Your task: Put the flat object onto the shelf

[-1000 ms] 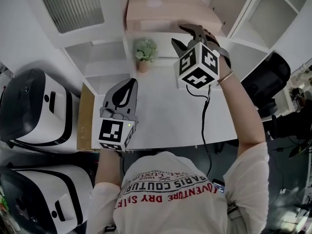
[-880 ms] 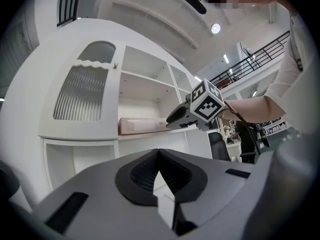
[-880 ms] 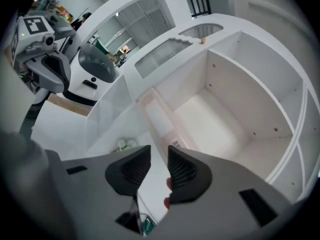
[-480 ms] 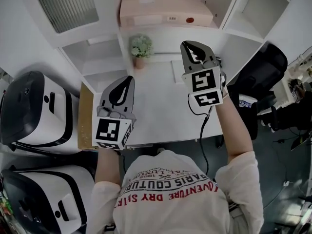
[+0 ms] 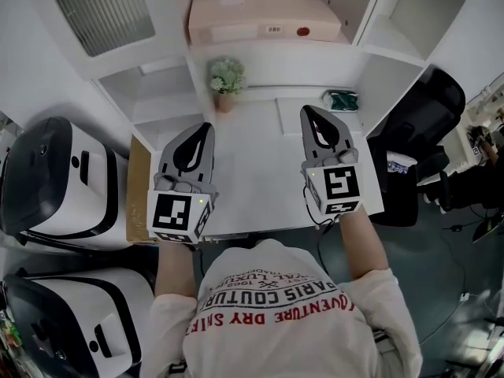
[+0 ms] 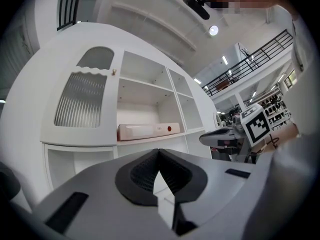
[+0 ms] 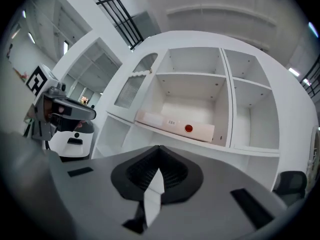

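shelf unit (image 5: 394,36): white, spans top of frame | flat box (image 5: 264,16): lying on its shelf board, top centre | left gripper (image 5: 206,126): centre-left, jaws together, empty | right gripper (image 5: 308,111): centre-right, jaws together, empty | potted plant (image 5: 227,81): just below box

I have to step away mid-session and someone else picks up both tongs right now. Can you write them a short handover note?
Left tongs: shut, nothing between them, held over the white desk, pointing at the cabinet.
Right tongs: shut, empty, also over the desk.
Flat box: lies flat on the shelf, clear of both tongs.
Done: the box is on the shelf.
Left: probably nothing; a quick check that it sits fully on the board would do.
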Demonstrator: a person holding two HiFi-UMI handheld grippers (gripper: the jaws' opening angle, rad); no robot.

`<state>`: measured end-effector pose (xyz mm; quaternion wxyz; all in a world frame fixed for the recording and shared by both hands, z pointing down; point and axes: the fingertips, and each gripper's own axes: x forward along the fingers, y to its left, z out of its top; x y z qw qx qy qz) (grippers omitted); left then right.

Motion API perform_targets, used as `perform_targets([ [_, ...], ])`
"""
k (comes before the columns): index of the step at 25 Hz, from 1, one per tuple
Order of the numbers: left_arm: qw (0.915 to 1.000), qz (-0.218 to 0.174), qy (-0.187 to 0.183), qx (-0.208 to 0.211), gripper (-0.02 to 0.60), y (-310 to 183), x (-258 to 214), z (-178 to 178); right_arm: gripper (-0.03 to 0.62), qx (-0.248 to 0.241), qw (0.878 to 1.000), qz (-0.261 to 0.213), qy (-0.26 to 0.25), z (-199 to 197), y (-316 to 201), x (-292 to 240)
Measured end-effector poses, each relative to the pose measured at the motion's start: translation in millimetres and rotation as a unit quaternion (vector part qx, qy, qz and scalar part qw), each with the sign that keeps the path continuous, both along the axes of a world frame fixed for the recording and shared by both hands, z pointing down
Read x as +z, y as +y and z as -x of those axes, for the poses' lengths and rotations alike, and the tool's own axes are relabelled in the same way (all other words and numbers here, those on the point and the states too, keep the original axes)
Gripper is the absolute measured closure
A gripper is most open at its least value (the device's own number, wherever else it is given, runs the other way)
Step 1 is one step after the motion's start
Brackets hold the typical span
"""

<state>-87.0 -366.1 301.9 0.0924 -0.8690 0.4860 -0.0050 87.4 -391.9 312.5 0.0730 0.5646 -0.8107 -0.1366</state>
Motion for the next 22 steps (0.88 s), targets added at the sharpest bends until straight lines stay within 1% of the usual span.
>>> perform_targets([
  [4,1.0000,0.000,0.001,-0.005,0.568,-0.5,-0.2,1.2,0.568,-0.004,0.999,-0.006,-0.035,-1.1,8.6,4.7],
  [8,1.0000,-0.002,0.000,-0.008,0.569,-2.0,-1.2,2.0,0.568,-0.018,0.998,-0.016,-0.049,2.4,8.1,3.8],
  [13,0.9999,-0.003,0.001,-0.010,0.569,-3.1,0.2,4.6,0.568,-0.038,0.998,-0.019,-0.050,6.6,8.7,5.9],
  [22,0.9999,0.004,0.000,-0.011,0.569,-7.2,5.1,4.7,0.568,-0.037,0.997,-0.011,-0.060,1.1,2.5,9.9],
])
